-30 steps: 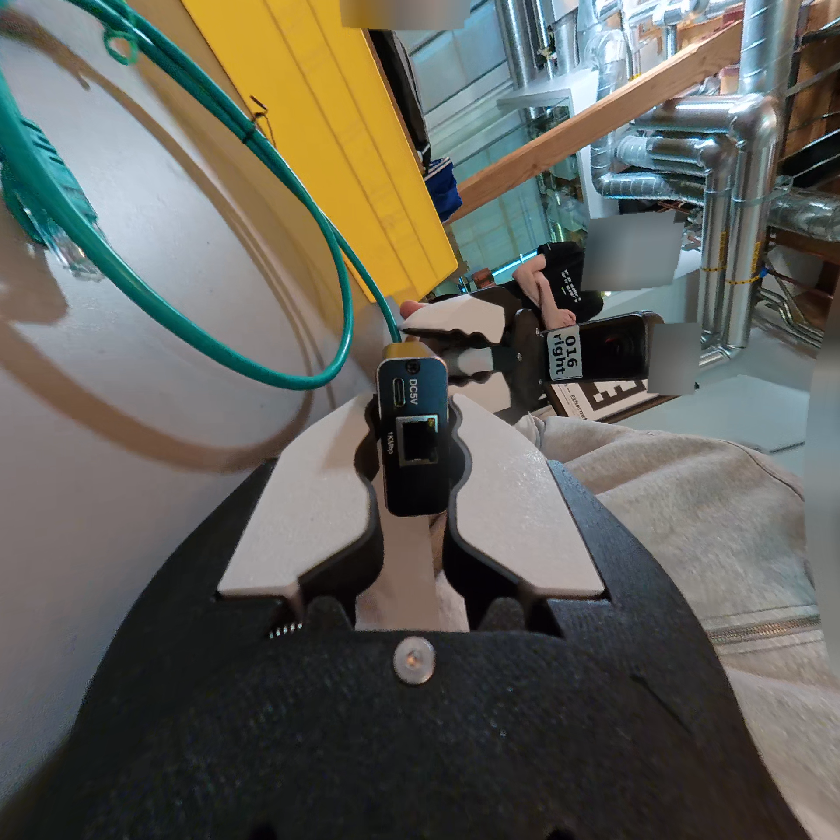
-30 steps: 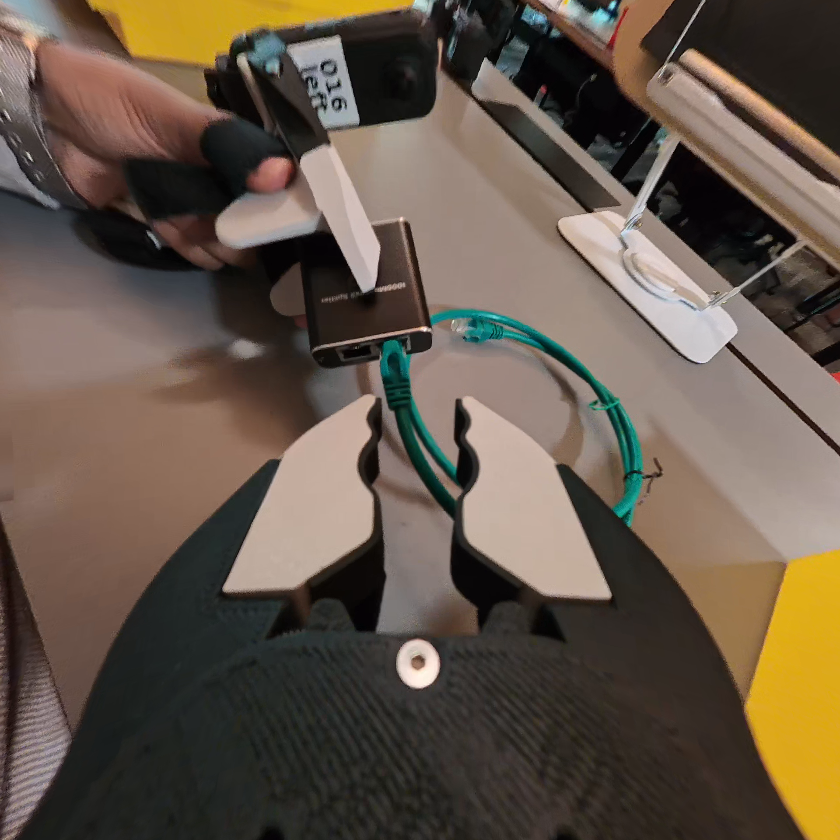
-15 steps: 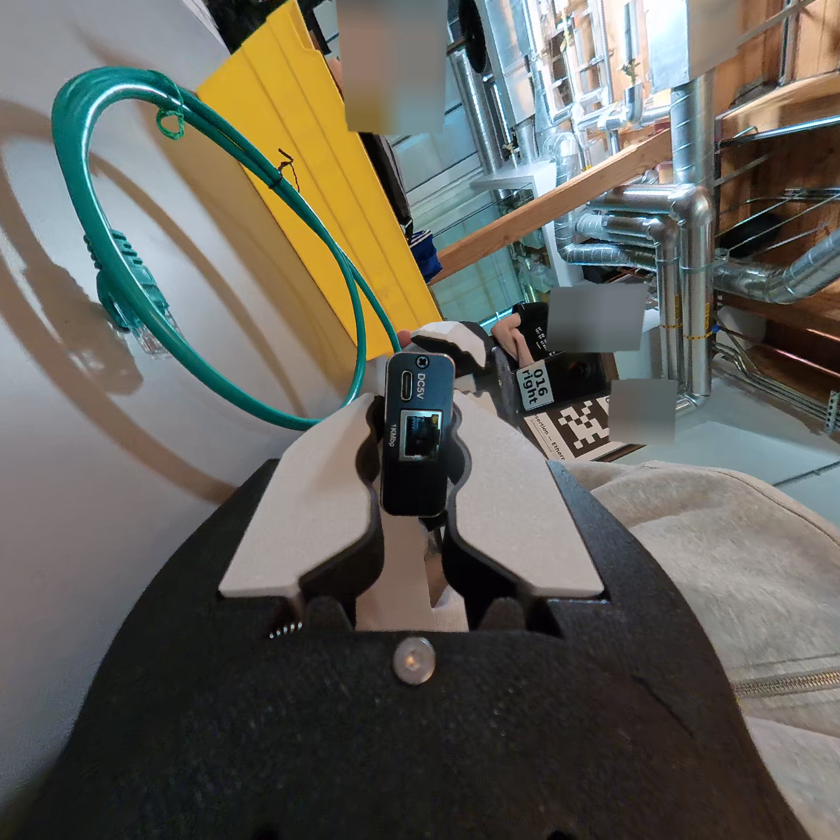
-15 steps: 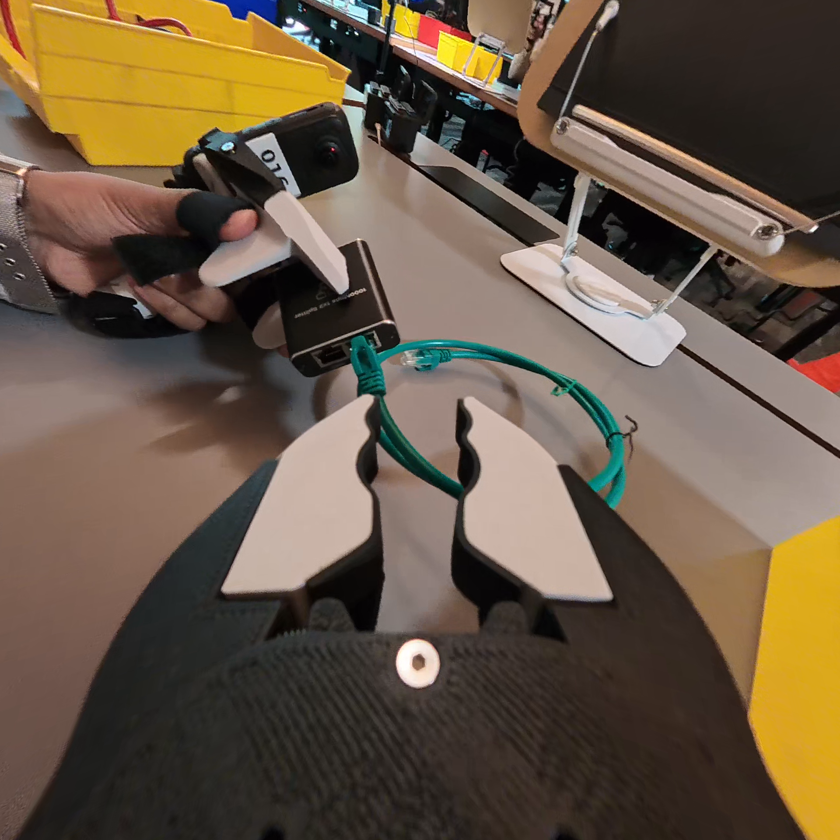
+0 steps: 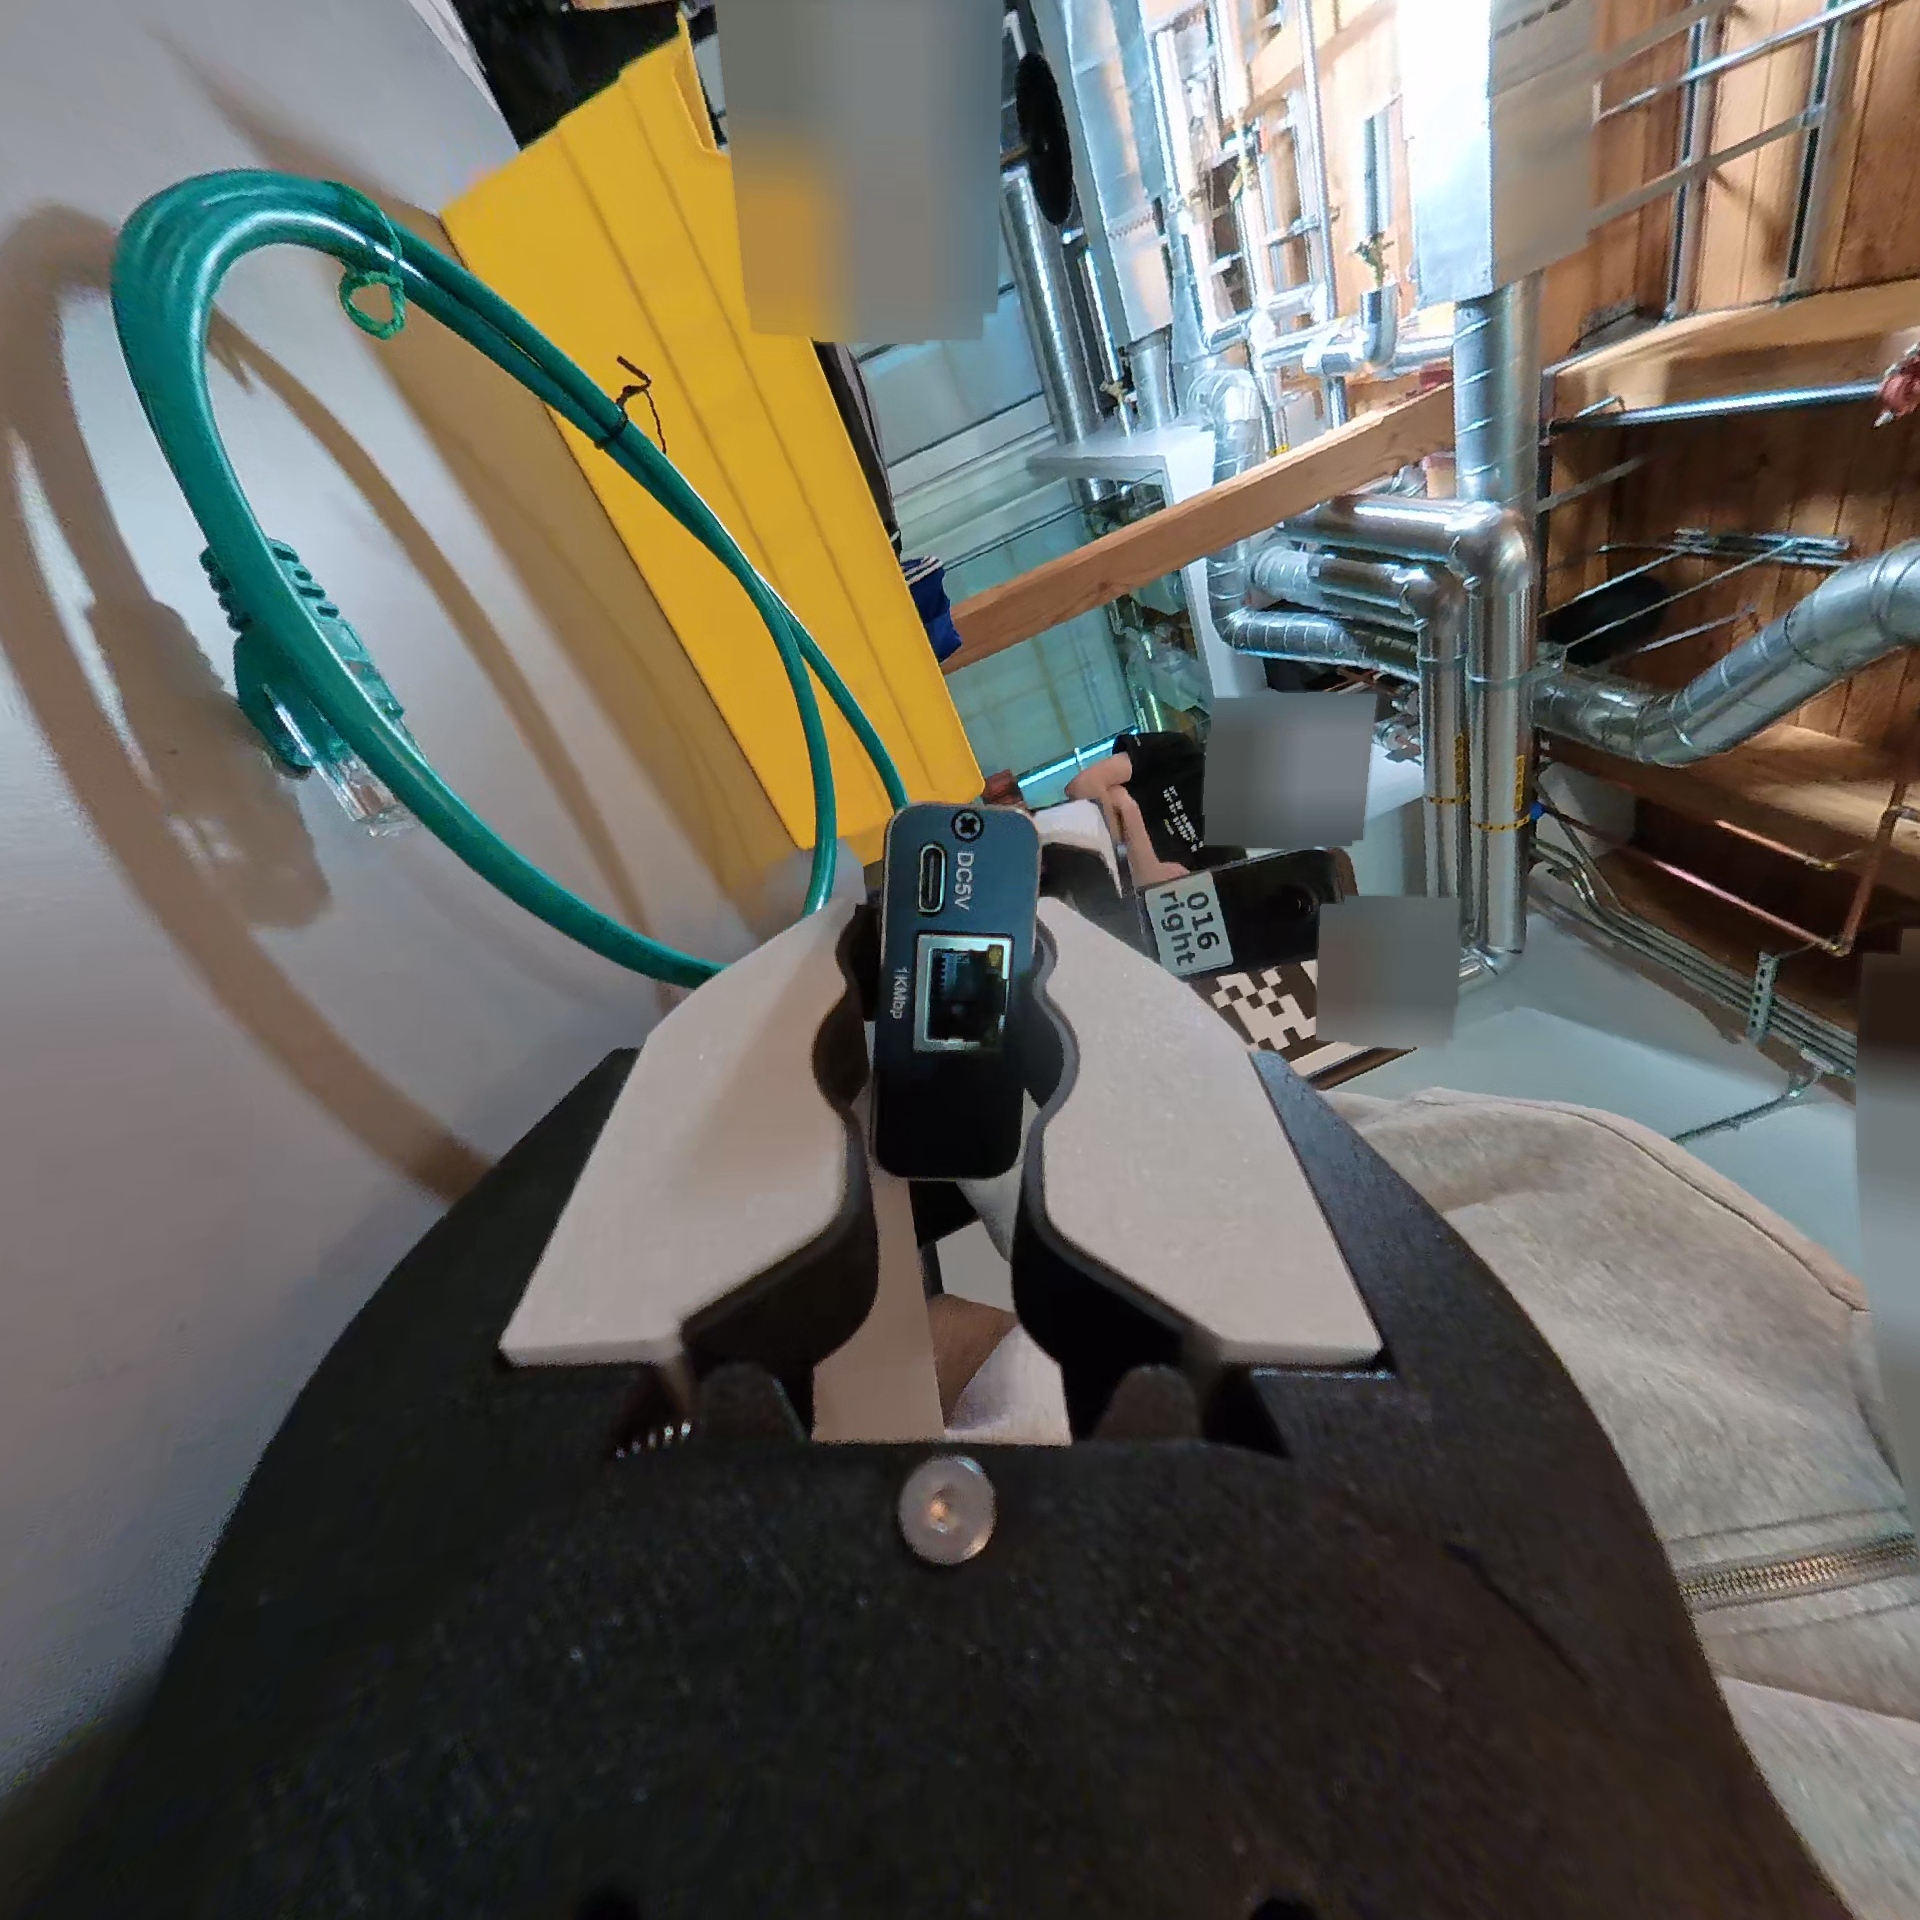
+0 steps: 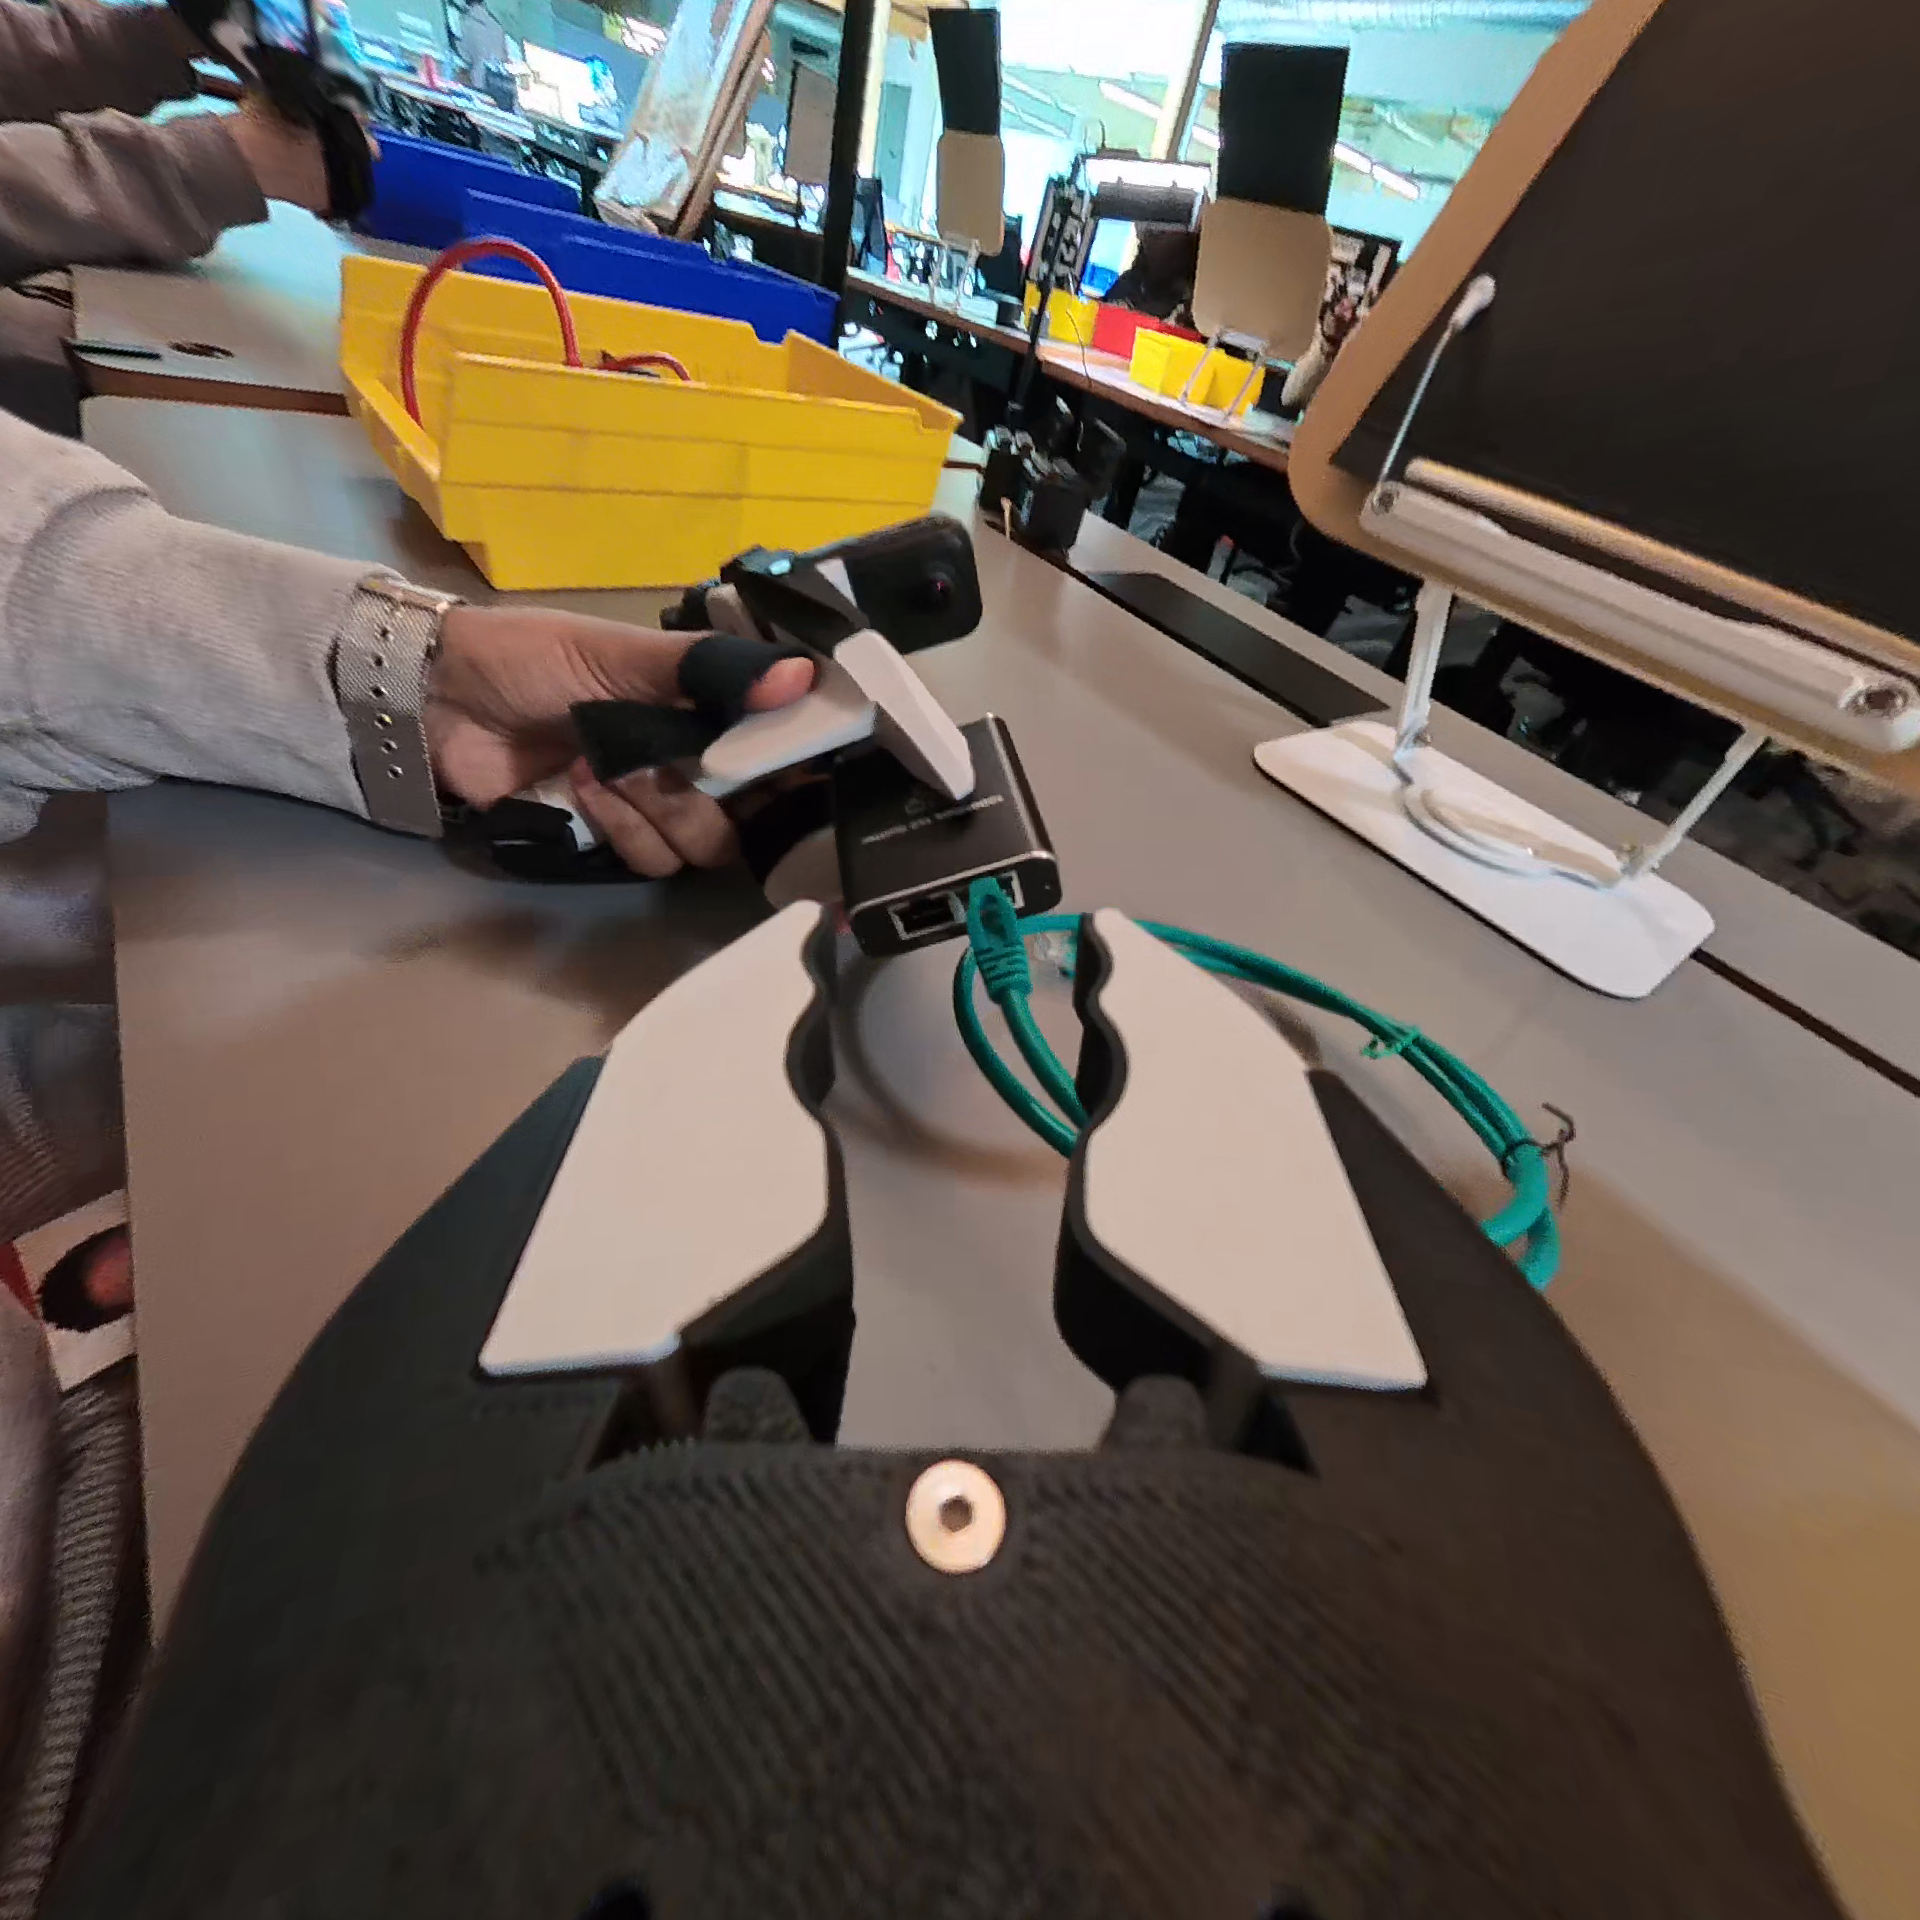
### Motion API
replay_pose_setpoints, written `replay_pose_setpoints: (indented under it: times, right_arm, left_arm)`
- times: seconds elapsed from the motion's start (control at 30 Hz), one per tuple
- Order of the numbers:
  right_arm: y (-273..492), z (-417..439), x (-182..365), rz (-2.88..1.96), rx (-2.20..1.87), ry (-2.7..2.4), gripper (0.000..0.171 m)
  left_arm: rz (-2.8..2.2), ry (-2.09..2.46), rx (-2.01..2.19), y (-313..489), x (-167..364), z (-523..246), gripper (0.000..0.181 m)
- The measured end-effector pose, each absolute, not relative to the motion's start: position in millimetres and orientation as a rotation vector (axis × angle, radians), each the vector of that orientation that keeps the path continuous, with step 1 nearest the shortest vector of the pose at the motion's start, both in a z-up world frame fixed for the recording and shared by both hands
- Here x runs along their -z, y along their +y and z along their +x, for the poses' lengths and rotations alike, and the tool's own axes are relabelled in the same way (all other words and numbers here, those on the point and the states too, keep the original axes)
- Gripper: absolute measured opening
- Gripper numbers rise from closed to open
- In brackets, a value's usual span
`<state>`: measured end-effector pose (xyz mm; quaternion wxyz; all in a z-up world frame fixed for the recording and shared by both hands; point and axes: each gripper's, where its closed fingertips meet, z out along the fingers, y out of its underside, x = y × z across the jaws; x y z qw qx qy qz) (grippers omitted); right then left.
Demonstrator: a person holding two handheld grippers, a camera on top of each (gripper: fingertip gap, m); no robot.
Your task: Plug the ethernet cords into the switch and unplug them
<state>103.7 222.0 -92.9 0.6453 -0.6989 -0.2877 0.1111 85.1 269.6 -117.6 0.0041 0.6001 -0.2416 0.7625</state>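
The switch point(image 5: 956, 1039) is a small black box, and my left gripper point(image 5: 951, 925) is shut on its sides, its end port facing the camera. In the right wrist view the switch point(image 6: 914, 831) is held just above the grey table point(image 6: 416, 1039) by the left gripper point(image 6: 914, 727). One plug point(image 6: 992, 920) of the green ethernet cord point(image 6: 1455, 1081) sits in a front port. The cord's free plug point(image 6: 1049, 945) lies on the table and also shows in the left wrist view point(image 5: 343, 748). My right gripper point(image 6: 951, 935) is open, with the cord running between its fingers.
A yellow bin point(image 6: 644, 447) with red wires and a blue bin point(image 6: 603, 249) stand behind the hand point(image 6: 540, 717) that holds the left gripper. A dark screen point(image 6: 1662, 364) on a white stand point(image 6: 1486, 862) is at the right. Another yellow bin point(image 5: 665, 416) borders the table edge.
My right gripper has drawn back from the switch, tilted up, and its fingers stand a little wider. The left gripper has turned with the switch, bringing more of the cord loop into its view.
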Motion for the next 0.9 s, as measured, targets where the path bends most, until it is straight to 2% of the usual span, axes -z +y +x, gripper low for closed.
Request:
replay_pose_setpoints:
  times: [0.1, 0.23, 0.37, 0.5, 0.6, 0.77, 0.9]
  right_arm:
    - [215, 76, 63, -1.483, -0.342, -0.637, 0.044]
    - [199, -13, -5, -1.201, -0.59, -0.707, 0.043]
    - [222, -108, -16, -1.255, -0.724, -0.972, 0.073]
    - [274, -174, -28, -1.336, -0.674, -1.12, 0.078]
    - [311, -221, -15, -1.468, -0.614, -1.273, 0.089]
    - [412, -258, 55, -1.663, -0.191, -1.55, 0.126]
    - [461, -274, 94, -1.923, -0.286, -1.608, 0.131]
  left_arm:
    - [1.854, -0.695, -2.427, 273, 114, 81, 0.024]
    - [1.798, -0.61, -2.486, 277, 109, 72, 0.024]
    - [1.743, -0.548, -2.52, 279, 104, 66, 0.024]
    - [1.769, -0.563, -2.524, 281, 105, 67, 0.024]
    - [1.773, -0.562, -2.518, 283, 106, 69, 0.024]
    - [1.769, -0.546, -2.516, 284, 106, 69, 0.023]
    - [1.773, -0.555, -2.495, 283, 108, 71, 0.024]
